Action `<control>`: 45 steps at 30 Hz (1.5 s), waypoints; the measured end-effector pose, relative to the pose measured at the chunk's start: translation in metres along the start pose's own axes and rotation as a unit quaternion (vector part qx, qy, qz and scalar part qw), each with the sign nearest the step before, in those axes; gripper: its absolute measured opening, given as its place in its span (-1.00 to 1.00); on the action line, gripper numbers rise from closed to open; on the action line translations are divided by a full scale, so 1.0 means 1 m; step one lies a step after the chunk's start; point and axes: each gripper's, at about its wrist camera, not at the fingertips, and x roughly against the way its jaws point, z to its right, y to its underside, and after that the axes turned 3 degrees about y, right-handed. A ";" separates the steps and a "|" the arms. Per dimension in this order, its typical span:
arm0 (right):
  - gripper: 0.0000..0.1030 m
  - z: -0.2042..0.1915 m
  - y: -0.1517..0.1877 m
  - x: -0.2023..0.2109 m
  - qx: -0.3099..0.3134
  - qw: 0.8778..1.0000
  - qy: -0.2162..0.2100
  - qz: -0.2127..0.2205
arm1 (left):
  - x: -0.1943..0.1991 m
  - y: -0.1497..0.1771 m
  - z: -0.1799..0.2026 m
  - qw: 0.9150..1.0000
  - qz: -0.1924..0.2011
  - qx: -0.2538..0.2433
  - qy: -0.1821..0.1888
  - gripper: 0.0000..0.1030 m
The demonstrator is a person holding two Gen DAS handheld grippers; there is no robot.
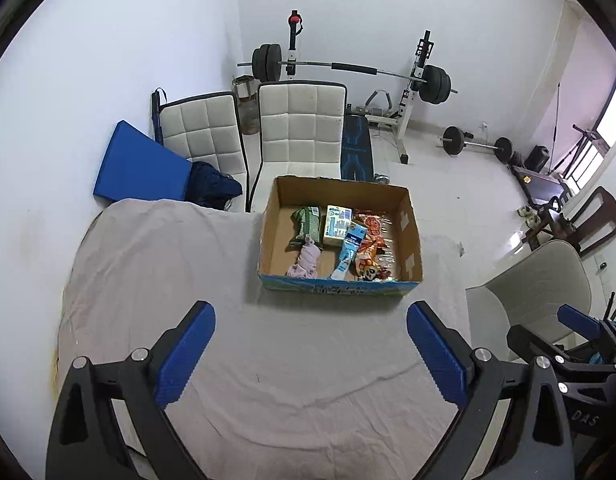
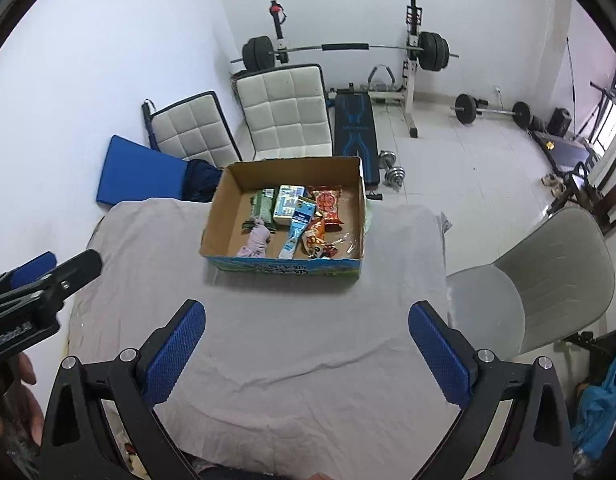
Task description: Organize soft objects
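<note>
An open cardboard box [image 1: 409,236] stands at the far side of the cloth-covered table [image 1: 156,280]. Inside lie a pink cloth [image 1: 306,262], a green packet [image 1: 306,222], a pale box [image 1: 336,222], a blue-white tube [image 1: 349,252] and orange snack packets [image 1: 369,246]. The box [image 2: 218,216] and the pink cloth [image 2: 254,242] also show in the right wrist view. My left gripper [image 1: 309,320] is open and empty, well short of the box. My right gripper [image 2: 306,318] is open and empty, also short of the box.
Two white padded chairs [image 1: 300,128] and a blue mat [image 1: 140,162] stand behind the table. A grey chair [image 2: 547,272] stands at the table's right. A barbell rack [image 1: 347,68], a bench and dumbbells [image 2: 391,168] are on the floor beyond.
</note>
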 end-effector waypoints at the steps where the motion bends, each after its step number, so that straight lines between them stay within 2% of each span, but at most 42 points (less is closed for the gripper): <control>1: 1.00 -0.002 0.002 0.008 0.003 1.000 0.001 0.002 | 0.003 0.001 0.001 1.000 0.004 -0.001 -0.001 0.91; 6: 1.00 -0.007 0.005 0.023 0.008 1.000 0.004 0.010 | 0.018 0.007 0.006 1.000 0.019 -0.011 -0.012 0.91; 12: 1.00 -0.007 -0.007 0.027 0.005 0.999 0.029 0.035 | 0.019 0.007 0.001 0.999 0.032 -0.006 -0.020 0.91; 18: 1.00 -0.007 -0.020 0.015 -0.003 0.998 0.036 0.044 | 0.008 0.000 -0.002 0.999 0.032 -0.004 -0.020 0.91; 26: 1.00 -0.011 -0.030 -0.011 -0.005 0.998 0.047 0.038 | 0.002 -0.011 -0.006 0.998 0.051 -0.006 -0.035 0.91; 45: 1.00 -0.011 -0.040 -0.029 -0.008 0.998 0.055 0.037 | -0.020 -0.018 -0.003 0.998 0.040 -0.011 -0.042 0.91</control>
